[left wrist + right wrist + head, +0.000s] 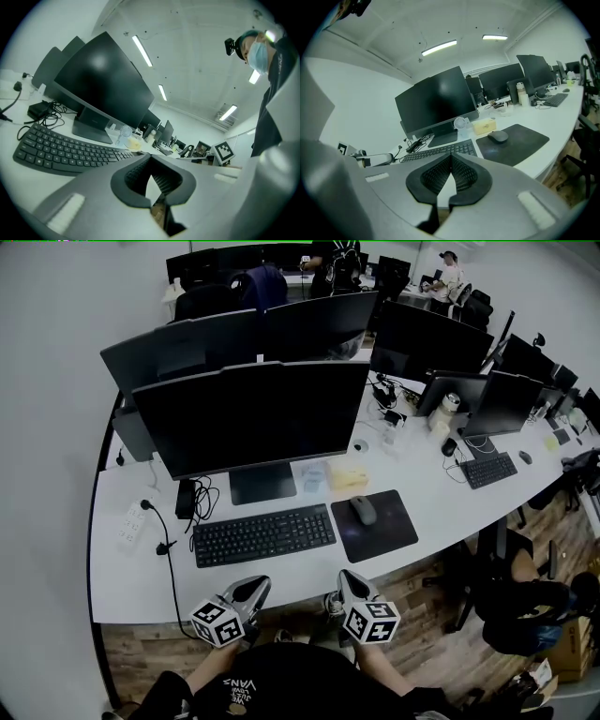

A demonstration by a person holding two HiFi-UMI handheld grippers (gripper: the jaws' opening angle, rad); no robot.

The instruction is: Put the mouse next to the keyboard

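A grey mouse (363,510) lies on a dark mouse pad (375,526), just right of the black keyboard (263,534) on the white desk. Both grippers hover off the desk's front edge, above the wooden floor. My left gripper (253,590) is below the keyboard's right half. My right gripper (348,584) is below the pad. The right gripper view shows the mouse (498,136), pad (513,143) and keyboard (440,152) beyond my shut, empty right gripper (450,176). My left gripper (151,180) is also shut and empty, with the keyboard (61,150) ahead to its left.
A large black monitor (253,418) stands behind the keyboard. A power strip (131,521) and cables (192,502) lie at the left. A small fan (461,123) and a yellow box (349,480) sit behind the pad. More monitors and a second keyboard (488,469) fill the right.
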